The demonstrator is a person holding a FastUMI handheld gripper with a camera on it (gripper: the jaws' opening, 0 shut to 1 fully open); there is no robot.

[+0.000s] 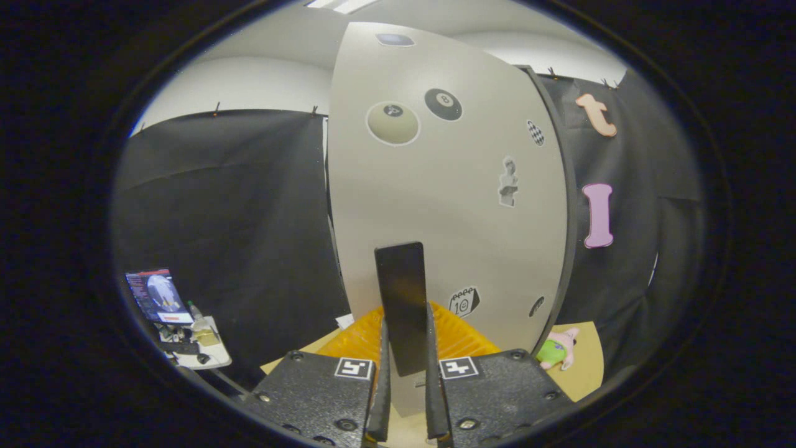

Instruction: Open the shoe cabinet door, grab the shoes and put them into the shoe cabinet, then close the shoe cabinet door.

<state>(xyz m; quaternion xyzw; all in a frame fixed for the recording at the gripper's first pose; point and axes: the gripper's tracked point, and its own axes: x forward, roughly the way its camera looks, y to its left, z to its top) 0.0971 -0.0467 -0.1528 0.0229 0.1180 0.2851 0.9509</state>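
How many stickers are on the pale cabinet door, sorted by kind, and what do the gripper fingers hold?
On the pale grey cabinet door, whose flat black door handle both fingers of the gripper press:
Round billiard-ball stickers: 2 (cream, black)
Statue sticker: 1
Calendar-page sticker: 1
Small stickers, kind unclear: 3
Total: 7

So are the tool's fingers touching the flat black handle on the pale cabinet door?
Touching. In the gripper view both fingers press against the sides of the flat black handle on the pale sticker-covered cabinet door, with no gap visible.
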